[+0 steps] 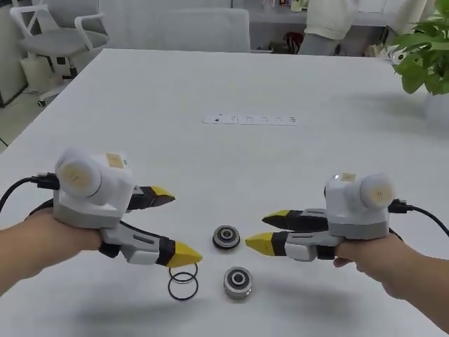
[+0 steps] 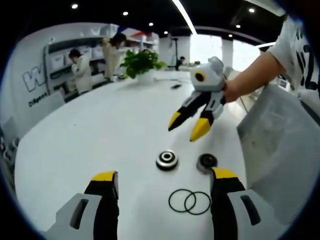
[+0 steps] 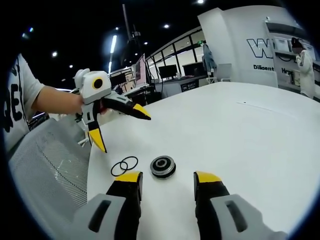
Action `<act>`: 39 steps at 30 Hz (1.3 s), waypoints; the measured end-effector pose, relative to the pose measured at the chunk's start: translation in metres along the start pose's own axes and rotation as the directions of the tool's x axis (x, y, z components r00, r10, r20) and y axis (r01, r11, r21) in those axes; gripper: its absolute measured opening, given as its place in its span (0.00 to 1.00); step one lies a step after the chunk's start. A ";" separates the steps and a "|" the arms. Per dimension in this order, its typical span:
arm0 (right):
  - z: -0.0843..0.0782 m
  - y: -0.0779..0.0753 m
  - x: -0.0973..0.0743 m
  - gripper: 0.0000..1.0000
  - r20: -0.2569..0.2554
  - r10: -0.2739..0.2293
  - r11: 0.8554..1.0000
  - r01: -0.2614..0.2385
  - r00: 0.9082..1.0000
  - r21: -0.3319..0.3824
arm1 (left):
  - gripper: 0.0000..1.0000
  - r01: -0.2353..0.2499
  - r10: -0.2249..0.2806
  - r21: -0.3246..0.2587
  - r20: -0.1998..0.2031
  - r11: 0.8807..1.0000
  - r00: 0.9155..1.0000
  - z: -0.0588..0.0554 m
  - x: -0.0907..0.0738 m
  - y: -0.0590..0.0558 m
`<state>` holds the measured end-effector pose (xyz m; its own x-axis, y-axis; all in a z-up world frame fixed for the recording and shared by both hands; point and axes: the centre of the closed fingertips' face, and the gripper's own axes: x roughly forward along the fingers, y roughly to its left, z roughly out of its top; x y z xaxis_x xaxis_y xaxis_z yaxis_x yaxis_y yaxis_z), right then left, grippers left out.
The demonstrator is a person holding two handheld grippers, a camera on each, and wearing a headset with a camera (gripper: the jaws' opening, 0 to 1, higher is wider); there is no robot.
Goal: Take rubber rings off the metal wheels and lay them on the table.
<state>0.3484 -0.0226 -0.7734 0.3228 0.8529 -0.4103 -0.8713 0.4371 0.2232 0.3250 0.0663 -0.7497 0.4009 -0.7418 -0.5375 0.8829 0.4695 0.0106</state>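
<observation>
Two small metal wheels lie on the white table (image 1: 231, 91), one farther (image 1: 226, 237) and one nearer (image 1: 238, 281). Left of the nearer wheel, two thin black rubber rings (image 1: 183, 280) lie overlapping. My left gripper (image 1: 175, 223) hovers open just above and left of the rings, holding nothing. My right gripper (image 1: 265, 229) is open beside the far wheel, on its right. The left gripper view has both wheels (image 2: 167, 160) (image 2: 206, 162) and the rings (image 2: 190, 201) ahead of its jaws. The right gripper view has one wheel (image 3: 163, 166) between its jaws, the rings (image 3: 124, 165) to the left.
A flat white power strip (image 1: 249, 119) lies in the middle of the table. A potted plant (image 1: 424, 60) stands at the far right corner, and office chairs (image 1: 52, 35) stand beyond the far edge. People stand by shelves (image 2: 82, 70) in the background.
</observation>
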 end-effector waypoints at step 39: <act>-0.012 0.007 0.020 0.34 -0.035 0.046 0.999 -0.047 0.998 -0.027 | 0.64 0.052 -0.052 -0.025 -0.014 0.998 0.999 -0.002 0.026 -0.007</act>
<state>0.3440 -0.0062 -0.7908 0.2692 0.8615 -0.4305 -0.8952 0.3886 0.2180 0.3288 0.0445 -0.7654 0.3511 -0.7587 -0.5488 0.8962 0.4421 -0.0378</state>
